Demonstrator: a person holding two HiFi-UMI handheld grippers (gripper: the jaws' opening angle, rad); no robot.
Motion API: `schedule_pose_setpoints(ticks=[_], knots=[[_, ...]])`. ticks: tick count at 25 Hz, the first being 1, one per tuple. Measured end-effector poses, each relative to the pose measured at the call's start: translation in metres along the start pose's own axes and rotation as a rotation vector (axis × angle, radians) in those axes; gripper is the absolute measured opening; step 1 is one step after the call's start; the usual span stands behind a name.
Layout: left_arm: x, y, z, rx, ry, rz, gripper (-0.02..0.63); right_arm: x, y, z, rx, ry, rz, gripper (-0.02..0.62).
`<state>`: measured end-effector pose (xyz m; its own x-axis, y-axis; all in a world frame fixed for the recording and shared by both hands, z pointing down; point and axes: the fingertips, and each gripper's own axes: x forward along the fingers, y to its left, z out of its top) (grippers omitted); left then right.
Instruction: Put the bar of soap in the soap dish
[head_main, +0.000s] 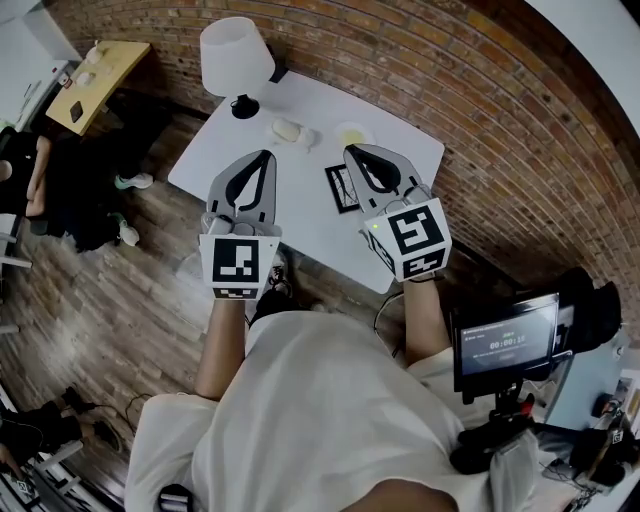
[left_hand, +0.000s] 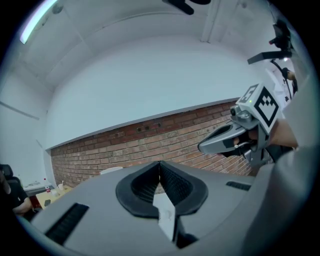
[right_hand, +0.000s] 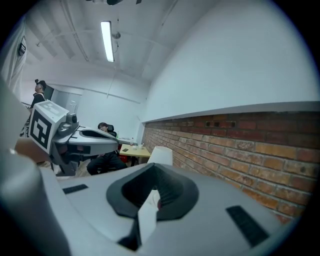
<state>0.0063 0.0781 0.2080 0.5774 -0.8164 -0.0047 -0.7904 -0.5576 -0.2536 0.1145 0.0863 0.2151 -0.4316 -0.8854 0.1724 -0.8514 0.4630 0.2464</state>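
Observation:
On the white table (head_main: 405, 150), a pale bar of soap (head_main: 287, 130) lies near the far edge. A round, pale yellow soap dish (head_main: 352, 134) sits to its right. My left gripper (head_main: 266, 155) hovers above the table just short of the soap, its jaws closed together and empty. My right gripper (head_main: 352, 150) hangs close to the dish, also shut with nothing in it. Both point roughly level at the brick wall. The left gripper view shows the left gripper (left_hand: 160, 164) shut, with the right gripper (left_hand: 201, 147) beside it. In the right gripper view the right gripper (right_hand: 154, 166) is shut.
A white table lamp (head_main: 237, 60) stands at the table's far left corner, and a black-framed card (head_main: 342, 190) lies under the right gripper. A brick wall (head_main: 480, 120) runs behind. A wooden side table (head_main: 95, 80) and a seated person (head_main: 30, 170) are at the left, and a monitor (head_main: 505, 345) at the right.

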Motion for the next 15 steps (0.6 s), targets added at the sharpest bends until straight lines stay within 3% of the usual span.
schedule_pose_setpoints(ticks=[15], knots=[[-0.028,-0.039,0.044,0.035,-0.069,-0.005,0.007,-0.064,0.007,0.032,-0.040,-0.090,-0.036,0.005]])
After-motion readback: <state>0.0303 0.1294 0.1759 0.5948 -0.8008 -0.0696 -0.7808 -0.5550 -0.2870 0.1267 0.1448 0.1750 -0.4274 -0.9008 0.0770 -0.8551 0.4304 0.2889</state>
